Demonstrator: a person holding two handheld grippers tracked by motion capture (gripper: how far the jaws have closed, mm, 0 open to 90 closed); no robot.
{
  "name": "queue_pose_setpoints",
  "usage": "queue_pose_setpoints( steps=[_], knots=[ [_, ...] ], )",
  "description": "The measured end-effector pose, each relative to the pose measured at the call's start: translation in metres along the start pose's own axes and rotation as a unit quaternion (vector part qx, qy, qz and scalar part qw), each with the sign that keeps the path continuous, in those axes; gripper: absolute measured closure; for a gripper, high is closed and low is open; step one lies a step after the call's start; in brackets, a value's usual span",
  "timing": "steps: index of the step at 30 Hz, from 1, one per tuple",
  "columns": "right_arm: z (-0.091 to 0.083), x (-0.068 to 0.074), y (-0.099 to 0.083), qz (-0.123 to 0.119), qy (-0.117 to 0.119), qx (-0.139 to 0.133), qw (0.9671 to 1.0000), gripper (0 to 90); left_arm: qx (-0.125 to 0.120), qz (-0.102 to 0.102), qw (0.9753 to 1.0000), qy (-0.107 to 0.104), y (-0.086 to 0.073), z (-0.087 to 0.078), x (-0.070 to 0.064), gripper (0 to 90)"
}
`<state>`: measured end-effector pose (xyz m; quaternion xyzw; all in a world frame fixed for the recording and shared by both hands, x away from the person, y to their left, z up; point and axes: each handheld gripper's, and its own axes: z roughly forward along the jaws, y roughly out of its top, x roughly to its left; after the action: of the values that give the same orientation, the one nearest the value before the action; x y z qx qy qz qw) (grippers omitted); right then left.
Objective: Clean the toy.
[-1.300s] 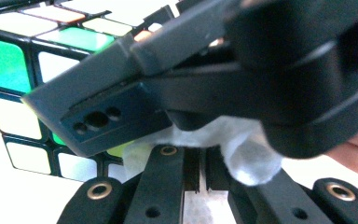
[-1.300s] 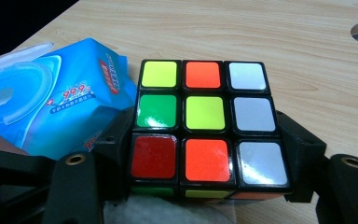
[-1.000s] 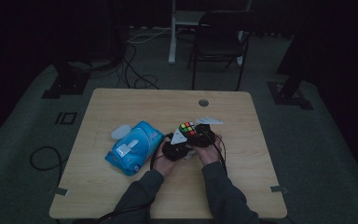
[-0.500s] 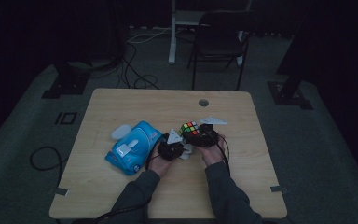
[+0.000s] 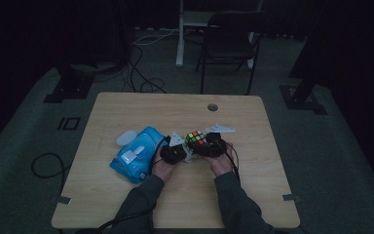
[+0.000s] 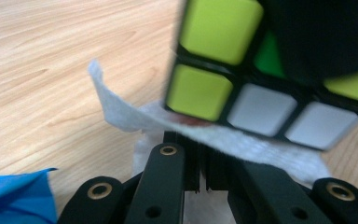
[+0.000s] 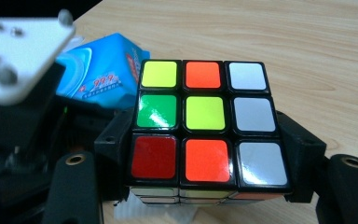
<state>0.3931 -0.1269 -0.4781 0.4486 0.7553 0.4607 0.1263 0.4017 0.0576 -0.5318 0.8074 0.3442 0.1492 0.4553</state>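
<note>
Rubik's cube [image 7: 205, 123], frame centre, sits clamped in my right tool [image 7: 205, 186]; my left tool [image 6: 200, 172], closed on a wet wipe [image 6: 242, 140], rubs its underside—wiping seems midway.

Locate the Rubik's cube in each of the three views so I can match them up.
High view: the Rubik's cube sits at table centre, between the two hands.
Left gripper view: the cube fills the upper right, pressed against a white wipe above shut jaws.
Right gripper view: the cube is centred, clamped between the jaws.
Shared landmark: the blue wipes pack.
</note>
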Motion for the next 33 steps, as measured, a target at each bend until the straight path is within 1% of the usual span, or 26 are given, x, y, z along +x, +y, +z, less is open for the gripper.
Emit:
queue_pose_setpoints(
  steps=[5, 8, 10, 12, 14, 17, 19, 22, 25, 26, 28, 29, 31, 33],
  knots=[
    [-0.001, 0.002, -0.002, -0.008, 0.004, 0.003, 1.0, 33.9, -0.002, -0.006, 0.9999, 0.01, 0.001, -0.002, 0.007, 87.2],
    [-0.002, 0.002, -0.002, -0.01, 0.006, 0.004, 0.9999, 33.9, -0.007, -0.016, 0.9997, 0.017, 0.001, -0.003, 0.011, 87.2],
    [-0.002, 0.003, -0.002, -0.012, 0.007, 0.005, 0.9999, 33.9, -0.009, -0.016, 0.9997, 0.018, 0.001, -0.003, 0.011, 87.2],
    [-0.002, 0.003, -0.002, -0.01, 0.009, 0.002, 0.9999, 33.8, -0.012, -0.007, 0.9999, 0.009, 0.0, -0.003, 0.009, 87.2],
    [-0.002, 0.003, -0.001, -0.006, 0.01, 0.001, 0.9999, 33.9, -0.01, 0.002, 0.9999, 0.004, 0.0, -0.002, 0.006, 87.1],
    [-0.001, 0.002, 0.0, 0.001, 0.013, -0.001, 0.9999, 33.8, -0.01, 0.006, 0.9999, -0.005, -0.001, -0.001, 0.003, 87.2],
    [-0.001, 0.002, 0.001, 0.001, 0.016, -0.003, 0.9999, 33.9, -0.009, 0.013, 0.9998, -0.013, -0.001, 0.0, -0.001, 87.2],
    [-0.001, 0.002, 0.002, 0.004, 0.016, -0.004, 0.9999, 33.9, -0.011, 0.021, 0.9992, -0.031, -0.001, 0.001, -0.007, 87.1],
    [-0.002, 0.001, 0.003, 0.008, 0.016, -0.008, 0.9998, 33.9, -0.011, 0.035, 0.998, -0.051, 0.0, 0.001, -0.015, 87.1],
    [-0.003, 0.0, 0.004, 0.008, 0.015, -0.01, 0.9998, 33.9, -0.01, 0.04, 0.9977, -0.053, 0.0, 0.001, -0.018, 87.1],
    [-0.004, -0.001, 0.004, 0.01, 0.015, -0.01, 0.9998, 33.9, -0.007, 0.049, 0.9974, -0.052, 0.001, 0.002, -0.021, 87.1],
    [-0.004, -0.002, 0.004, 0.01, 0.015, -0.01, 0.9998, 33.9, -0.006, 0.049, 0.9976, -0.049, 0.002, 0.002, -0.021, 87.1],
    [-0.004, -0.002, 0.003, 0.01, 0.015, -0.009, 0.9998, 33.9, -0.006, 0.046, 0.9979, -0.045, 0.001, 0.003, -0.019, 87.0],
    [-0.005, -0.002, 0.002, 0.01, 0.015, -0.007, 0.9998, 33.9, -0.007, 0.041, 0.9985, -0.035, 0.001, 0.002, -0.015, 87.1]
  ],
)
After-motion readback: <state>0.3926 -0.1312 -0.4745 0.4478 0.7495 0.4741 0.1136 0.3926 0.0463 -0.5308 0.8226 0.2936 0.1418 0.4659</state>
